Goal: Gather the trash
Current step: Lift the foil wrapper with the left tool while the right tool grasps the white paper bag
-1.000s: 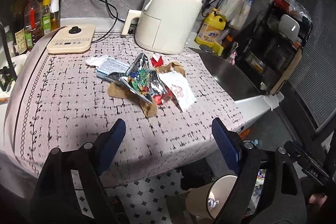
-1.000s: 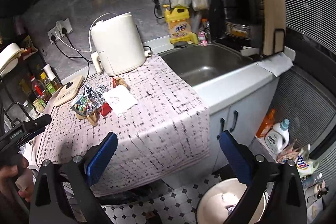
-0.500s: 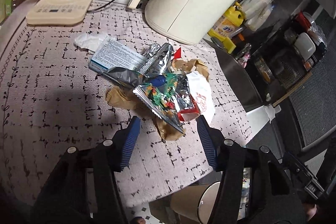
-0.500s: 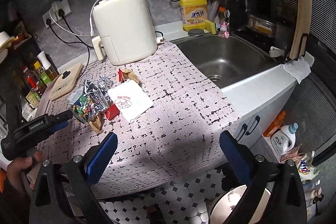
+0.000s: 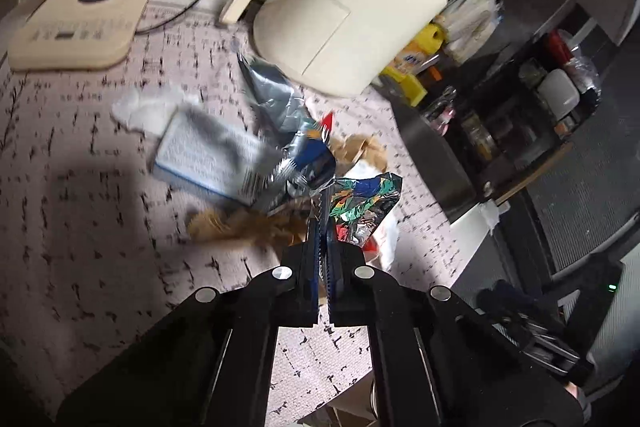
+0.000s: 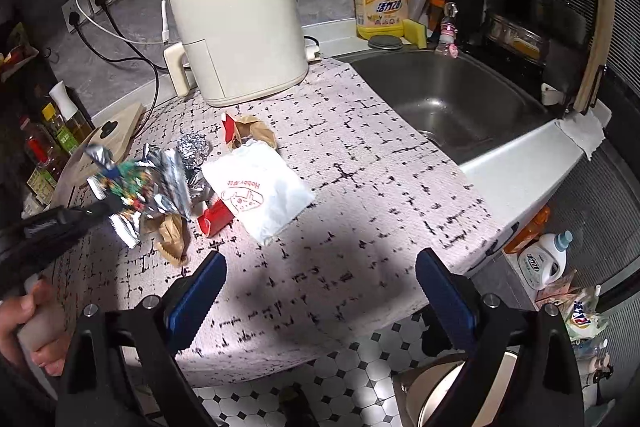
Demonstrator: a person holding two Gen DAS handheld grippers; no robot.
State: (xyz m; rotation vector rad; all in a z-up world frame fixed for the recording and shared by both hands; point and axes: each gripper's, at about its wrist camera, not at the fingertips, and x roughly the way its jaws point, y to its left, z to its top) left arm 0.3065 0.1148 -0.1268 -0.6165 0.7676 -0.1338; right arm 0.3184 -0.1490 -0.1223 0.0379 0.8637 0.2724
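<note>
My left gripper (image 5: 322, 215) is shut on a colourful foil snack wrapper (image 5: 364, 203), its jaws pressed together on the wrapper's edge. The wrapper is lifted off the pile; the right wrist view shows the same wrapper (image 6: 128, 183) hanging from the left gripper (image 6: 110, 205). Below it lie brown paper (image 6: 172, 231), a red carton piece (image 6: 214, 221), a white paper bag (image 6: 260, 195), a foil ball (image 6: 194, 145), a blue-white carton (image 5: 204, 155) and a tissue (image 5: 148, 107). My right gripper (image 6: 320, 265) is open over the counter's front edge, holding nothing.
A cream air fryer (image 6: 236, 27) stands behind the pile, and a beige appliance (image 5: 76, 23) sits at the left. A steel sink (image 6: 452, 99) and yellow detergent bottle (image 6: 382, 3) are to the right. A round bin (image 6: 448, 395) stands on the tiled floor below.
My left gripper moved in to the trash pile, shut on the colourful wrapper and raised it. My right gripper came closer to the counter and stayed open.
</note>
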